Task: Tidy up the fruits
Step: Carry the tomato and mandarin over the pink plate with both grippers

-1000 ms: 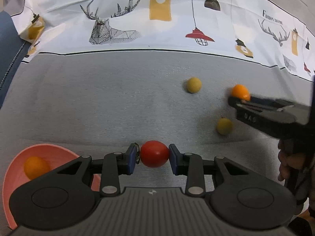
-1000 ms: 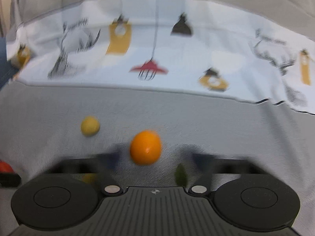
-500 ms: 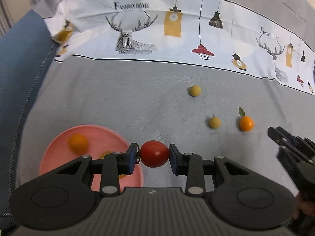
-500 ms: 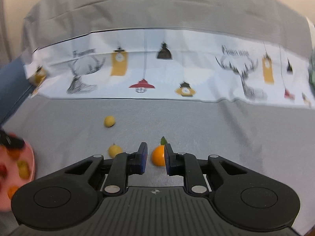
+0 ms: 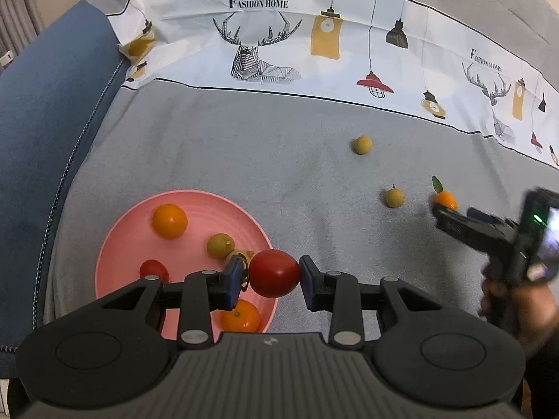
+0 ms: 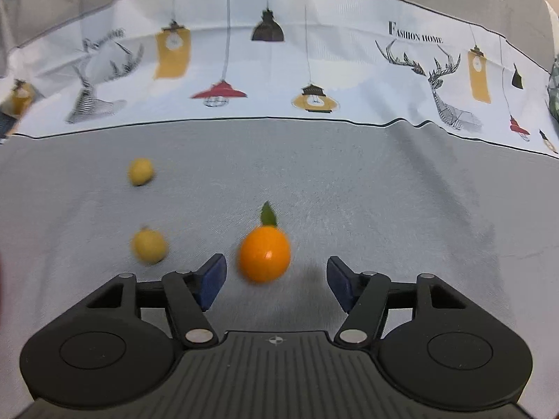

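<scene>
Left gripper (image 5: 271,276) fingers clamp the round red tomato (image 5: 275,273) above the pink plastic plate's (image 5: 115,244) rim, ready to drop; right gripper (image 6: 276,279) fingers are opening, empty, around the leafy orange tangerine (image 6: 264,255).

Right gripper (image 6: 276,281): jaws opening, pads clear of fruit
Orange (image 6: 264,260): leafy, on grey cloth (image 6: 384,192) between the pads
Yellow fruits: near (image 6: 148,246) and far (image 6: 140,171), left

Left gripper (image 5: 275,274) jaws clamped; right gripper (image 6: 276,281) jaws opening.
</scene>
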`<move>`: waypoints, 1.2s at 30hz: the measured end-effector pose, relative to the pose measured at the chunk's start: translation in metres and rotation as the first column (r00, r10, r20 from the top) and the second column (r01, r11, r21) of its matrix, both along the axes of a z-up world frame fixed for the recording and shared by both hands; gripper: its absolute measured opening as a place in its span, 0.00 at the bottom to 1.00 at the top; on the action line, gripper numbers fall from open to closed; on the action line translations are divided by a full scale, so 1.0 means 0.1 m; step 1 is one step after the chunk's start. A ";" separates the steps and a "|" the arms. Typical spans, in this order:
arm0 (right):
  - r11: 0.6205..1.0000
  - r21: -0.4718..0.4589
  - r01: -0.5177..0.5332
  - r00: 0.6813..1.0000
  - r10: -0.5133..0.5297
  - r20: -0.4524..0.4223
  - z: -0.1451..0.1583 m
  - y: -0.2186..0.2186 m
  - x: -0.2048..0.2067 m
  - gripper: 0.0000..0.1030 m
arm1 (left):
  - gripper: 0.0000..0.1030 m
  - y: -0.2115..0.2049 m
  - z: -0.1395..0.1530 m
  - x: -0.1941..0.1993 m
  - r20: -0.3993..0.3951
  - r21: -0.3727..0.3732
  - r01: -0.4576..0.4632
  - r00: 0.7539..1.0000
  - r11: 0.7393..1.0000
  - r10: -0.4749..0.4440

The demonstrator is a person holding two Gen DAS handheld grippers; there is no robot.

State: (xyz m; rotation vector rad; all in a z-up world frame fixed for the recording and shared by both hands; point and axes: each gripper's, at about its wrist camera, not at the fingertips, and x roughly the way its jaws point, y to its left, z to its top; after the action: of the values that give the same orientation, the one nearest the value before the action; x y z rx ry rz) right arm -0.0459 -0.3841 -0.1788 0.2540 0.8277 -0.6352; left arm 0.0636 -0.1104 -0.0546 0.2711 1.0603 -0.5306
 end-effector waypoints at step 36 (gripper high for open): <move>0.904 -0.134 -0.407 0.863 0.428 0.269 2.05 3.01 -1.92 0.35 | 0.38 1.94 0.99 -1.43 0.197 -0.082 -0.116 0.972 0.990 0.131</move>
State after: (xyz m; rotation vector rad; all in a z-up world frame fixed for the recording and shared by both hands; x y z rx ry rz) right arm -0.2379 -0.0836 0.0258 0.0909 0.5454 -0.2075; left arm -0.0791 0.0833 0.0448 0.1911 0.8533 -0.4178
